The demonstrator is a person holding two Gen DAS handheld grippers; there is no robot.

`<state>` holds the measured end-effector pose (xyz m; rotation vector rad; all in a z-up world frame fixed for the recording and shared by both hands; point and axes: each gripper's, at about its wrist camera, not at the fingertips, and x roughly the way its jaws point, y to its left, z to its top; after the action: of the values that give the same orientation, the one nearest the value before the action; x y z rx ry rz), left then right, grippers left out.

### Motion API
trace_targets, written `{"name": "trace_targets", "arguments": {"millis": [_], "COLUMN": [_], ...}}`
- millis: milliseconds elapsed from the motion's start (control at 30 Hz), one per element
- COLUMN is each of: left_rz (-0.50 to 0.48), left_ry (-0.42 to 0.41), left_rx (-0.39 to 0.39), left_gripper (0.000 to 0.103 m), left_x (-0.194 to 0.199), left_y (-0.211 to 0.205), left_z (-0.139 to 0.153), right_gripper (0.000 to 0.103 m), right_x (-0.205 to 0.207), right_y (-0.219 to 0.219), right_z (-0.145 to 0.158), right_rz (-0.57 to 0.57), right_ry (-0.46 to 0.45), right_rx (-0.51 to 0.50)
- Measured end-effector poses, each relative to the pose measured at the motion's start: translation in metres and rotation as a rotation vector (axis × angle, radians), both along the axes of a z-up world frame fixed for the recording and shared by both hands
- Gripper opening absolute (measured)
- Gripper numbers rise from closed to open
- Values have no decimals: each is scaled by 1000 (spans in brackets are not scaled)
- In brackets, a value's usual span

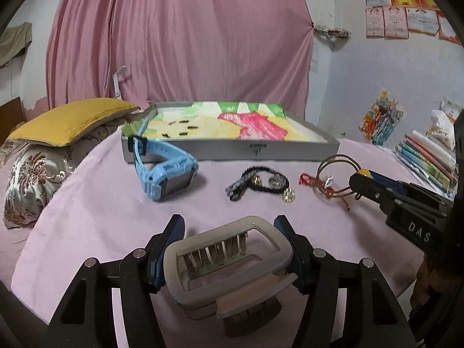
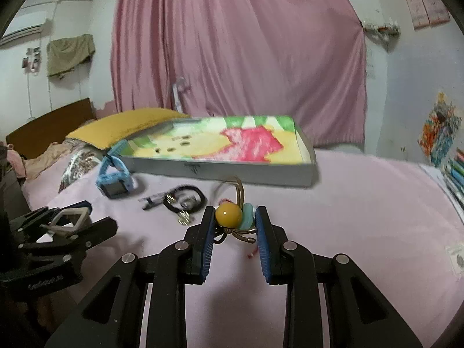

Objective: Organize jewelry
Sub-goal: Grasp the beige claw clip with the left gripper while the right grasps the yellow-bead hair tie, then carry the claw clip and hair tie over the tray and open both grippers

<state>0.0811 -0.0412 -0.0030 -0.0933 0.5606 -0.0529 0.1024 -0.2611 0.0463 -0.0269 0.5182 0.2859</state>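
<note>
As the beige plastic claw hair clip point(image 1: 229, 264) is clamped by the left gripper point(image 1: 229, 249) and the brown hair tie with yellow bead point(image 2: 229, 214) by the right gripper point(image 2: 235, 226), both above the near edge of the pink bedspread point(image 1: 110, 203), they should be carried level to the shallow grey tray point(image 1: 232, 150) at the far edge and released low.

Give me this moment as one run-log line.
left gripper: shut on hair claw | right gripper: shut on beaded hair tie | tray: nothing placed yet
</note>
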Motion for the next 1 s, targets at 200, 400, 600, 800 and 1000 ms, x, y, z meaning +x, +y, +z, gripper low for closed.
{"name": "trace_targets", "arguments": {"millis": [200,400,600,800,1000], "left_rz": [12,29,49,54,47], "left_ry": [-74,-190,-310,-344,-258], "left_rx": [-21,-12,28,69,62], "left_gripper": [61,61,61,61,61], "left_x": [2,13,34,70,113], "left_y": [4,8,15,26,40], "left_z": [17,46,72,86,84], "right_gripper": [24,24,24,24,24], "right_x": [-8,1,28,70,110], "right_y": [6,13,22,31,41], "right_z": [18,38,55,60,53], "right_rz": [42,61,65,51,25], "right_ry": [-95,-200,-279,-264,-190], "right_rx": [29,79,112,129,116]}}
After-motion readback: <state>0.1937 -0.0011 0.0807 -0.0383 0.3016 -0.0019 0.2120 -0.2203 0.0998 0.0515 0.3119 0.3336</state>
